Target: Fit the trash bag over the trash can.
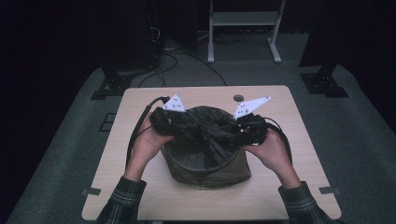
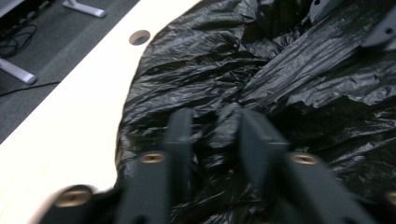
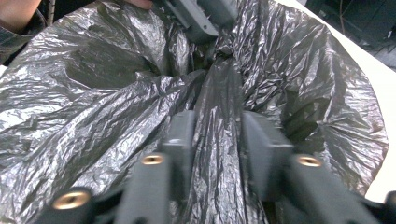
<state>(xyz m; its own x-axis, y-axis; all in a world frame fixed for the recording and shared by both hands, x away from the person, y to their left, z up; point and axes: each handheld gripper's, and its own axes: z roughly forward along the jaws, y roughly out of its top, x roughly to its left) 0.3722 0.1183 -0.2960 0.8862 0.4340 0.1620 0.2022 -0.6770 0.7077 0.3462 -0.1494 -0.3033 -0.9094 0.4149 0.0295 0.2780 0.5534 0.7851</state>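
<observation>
Item: crinkled, glossy black plastic bin bag (image 1: 205, 140) lining a round, squat olive-drab fabric bin (image 1: 219, 172), standing near the middle of the pale wooden tabletop (image 1: 289, 186), slightly toward its near edge.

Progress: the bag's mouth is already drawn inward from both sides, and its folds meet in a bunch over the bin's centre. Judged left to do: twisting or knotting the gathered plastic to close it; no knot is visible yet.

Left tongs (image 2: 215, 135): clamped on a bunched fold at the bag's left side.

Right tongs (image 3: 217, 140): clamped on a long twisted pleat running toward the centre.

Condition: film heavily creased, shiny, radiating wrinkles; no tear visible. A small round grommet hole (image 1: 238, 98) sits near the tabletop's far edge.
</observation>
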